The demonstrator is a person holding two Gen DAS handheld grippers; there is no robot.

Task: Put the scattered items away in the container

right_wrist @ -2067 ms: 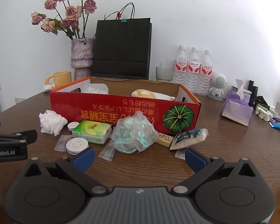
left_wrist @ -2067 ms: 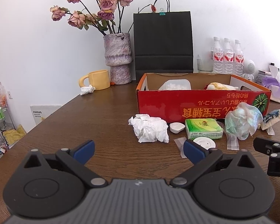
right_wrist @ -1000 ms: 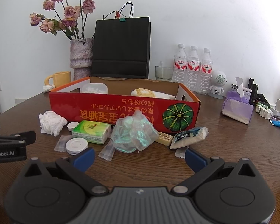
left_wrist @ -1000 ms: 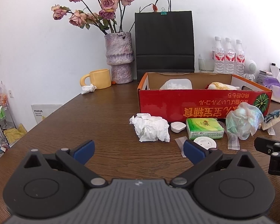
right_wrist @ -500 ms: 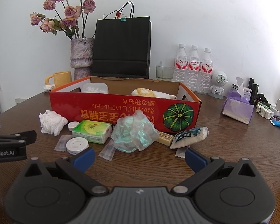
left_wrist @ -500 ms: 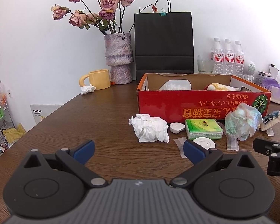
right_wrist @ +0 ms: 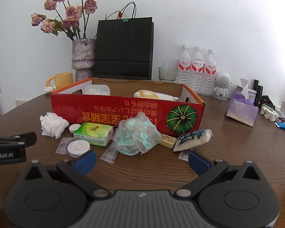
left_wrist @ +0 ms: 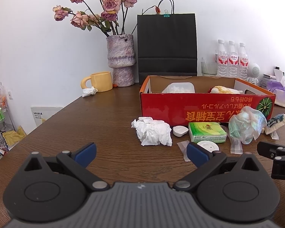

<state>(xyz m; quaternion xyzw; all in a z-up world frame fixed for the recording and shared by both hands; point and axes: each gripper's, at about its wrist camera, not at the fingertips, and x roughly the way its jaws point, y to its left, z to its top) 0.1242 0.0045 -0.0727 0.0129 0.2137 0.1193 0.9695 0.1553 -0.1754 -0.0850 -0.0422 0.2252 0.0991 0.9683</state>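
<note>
A red cardboard box [left_wrist: 207, 107] [right_wrist: 123, 112] stands open on the wooden table, holding a white tub and a yellow-white item. In front of it lie a crumpled white tissue [left_wrist: 153, 133] [right_wrist: 52, 124], a green tissue pack [left_wrist: 207, 134] [right_wrist: 94, 134], a crumpled clear plastic bag [left_wrist: 246, 125] [right_wrist: 137, 134], a round white disc [left_wrist: 208, 146] [right_wrist: 78, 147], a small white cap [left_wrist: 179, 130], a snack packet [right_wrist: 192, 136] and several small sachets. My left gripper [left_wrist: 140, 154] is open and empty, short of the tissue. My right gripper [right_wrist: 141, 160] is open and empty, short of the plastic bag.
A vase of dried roses [left_wrist: 120, 64], a yellow mug [left_wrist: 100, 81], a black paper bag [left_wrist: 167, 43] and three water bottles [right_wrist: 196, 70] stand behind the box. A purple tissue pack [right_wrist: 241, 112] and small gadgets lie at the right. The table's edge runs along the left.
Both grippers stay open and nearly still; the views only sway slightly. Nothing on the table has moved.
</note>
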